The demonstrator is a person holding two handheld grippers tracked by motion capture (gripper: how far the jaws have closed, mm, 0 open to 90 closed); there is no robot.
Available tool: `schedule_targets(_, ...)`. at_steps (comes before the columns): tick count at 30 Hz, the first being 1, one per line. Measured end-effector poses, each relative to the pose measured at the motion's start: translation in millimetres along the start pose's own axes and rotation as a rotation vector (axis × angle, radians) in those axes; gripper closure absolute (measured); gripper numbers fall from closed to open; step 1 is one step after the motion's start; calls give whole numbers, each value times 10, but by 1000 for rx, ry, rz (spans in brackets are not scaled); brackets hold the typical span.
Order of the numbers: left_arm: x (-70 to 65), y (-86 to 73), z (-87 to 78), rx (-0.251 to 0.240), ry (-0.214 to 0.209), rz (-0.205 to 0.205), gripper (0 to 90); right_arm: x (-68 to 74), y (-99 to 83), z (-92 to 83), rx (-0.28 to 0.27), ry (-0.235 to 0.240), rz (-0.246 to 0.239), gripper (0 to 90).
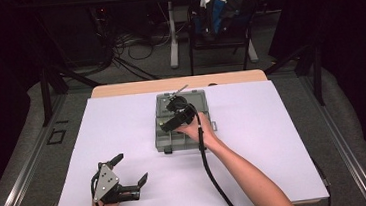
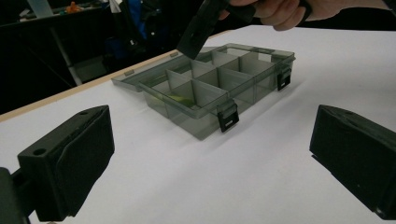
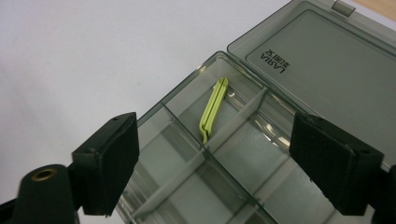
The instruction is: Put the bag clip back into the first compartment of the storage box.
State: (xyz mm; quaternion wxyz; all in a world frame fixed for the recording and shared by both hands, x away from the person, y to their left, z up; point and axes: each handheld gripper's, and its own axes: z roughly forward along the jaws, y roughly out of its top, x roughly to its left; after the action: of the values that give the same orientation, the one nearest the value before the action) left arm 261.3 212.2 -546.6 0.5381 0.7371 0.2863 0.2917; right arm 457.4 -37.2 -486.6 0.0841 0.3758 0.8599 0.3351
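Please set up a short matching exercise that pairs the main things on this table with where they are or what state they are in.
Column one:
1. green clip
2. organizer box lid
3. right gripper
4. left gripper

Column two:
A. open, resting on the white sheet near the table's front edge
B. folded back flat behind the compartments
C. lying in a corner compartment of the organizer box
D. open, held above the box's compartments

Pairs: 1-C, 2-B, 3-D, 4-A

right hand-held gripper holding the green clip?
No: the right hand-held gripper stands open above the organizer box, and the green clip lies loose in a compartment.
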Motion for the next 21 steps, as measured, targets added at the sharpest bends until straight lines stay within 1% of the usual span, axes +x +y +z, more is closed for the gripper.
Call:
schedule_targets(1,-3,0,2,0,0,-2,0,-13,-20,-30,-13,3,-17,139)
schedule_targets(2,-5,-2,4,-3,2,-6,0,-12,-44,-51,-35,10,-15,129)
schedule_targets(3,2,-4,1,0,3,-3,0,-19,-59,-90,-24,9,-24,115)
schedule_targets(4,7,-6,1,2,2,-3,0,-15,-74,-125,-18,10,-15,102)
schedule_targets(5,12,-7,-4,3,3,0,0,-18,-95,-150,-28,12,-20,85)
schedule_targets(6,7,-10,-7,0,7,-12,0,-26,-114,-176,-33,12,-31,74)
schedule_targets(7,11,-10,-9,-1,8,-9,0,-25,-134,-202,-37,15,-32,65)
schedule_targets(8,11,-10,-10,1,8,-8,0,-34,-153,-233,-35,17,-46,57)
schedule_targets(10,10,-7,-13,0,8,-6,0,-34,-198,-271,-52,15,-61,39)
schedule_targets(13,4,-7,-4,3,8,-2,0,-26,-261,-345,-45,18,-74,22)
schedule_targets(16,4,-9,-12,2,9,-2,0,-22,-312,-388,-54,15,-92,6)
schedule_targets(18,7,-10,-23,0,14,-6,0,-16,-349,-429,-54,15,-98,3)
schedule_targets(19,12,-10,-23,-1,12,-6,0,-14,-372,-443,-66,15,-100,2)
schedule_targets(20,9,-12,-19,0,11,-10,0,-15,-389,-470,-60,15,-105,0)
schedule_targets(21,9,-12,-14,3,10,-7,0,-13,-413,-491,-69,16,-103,0)
